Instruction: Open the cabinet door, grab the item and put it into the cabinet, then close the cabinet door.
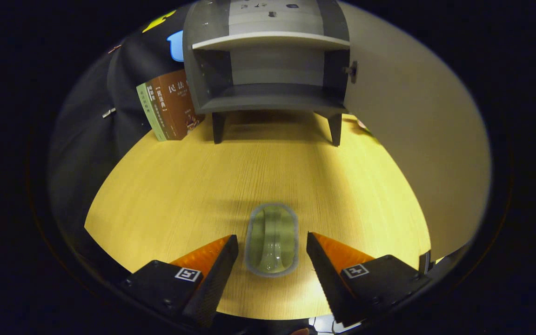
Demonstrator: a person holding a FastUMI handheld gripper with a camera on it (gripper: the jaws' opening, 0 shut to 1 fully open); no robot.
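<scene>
A small grey cabinet [268,60] stands on short legs at the far side of the wooden table [179,186]. Its pale door [412,130] is swung wide open to the right, baring a white shelf [270,41] and a dark lower compartment with nothing in it. A clear greenish oblong dish [271,239] with a grey rim lies flat on the table between my fingers. My gripper [271,246] is open, its fingers on either side of the dish and not touching it.
Two books [168,109] stand upright, leaning against the cabinet's left side. Black cloth hangs behind and to the left. The open door walls off the right side of the table.
</scene>
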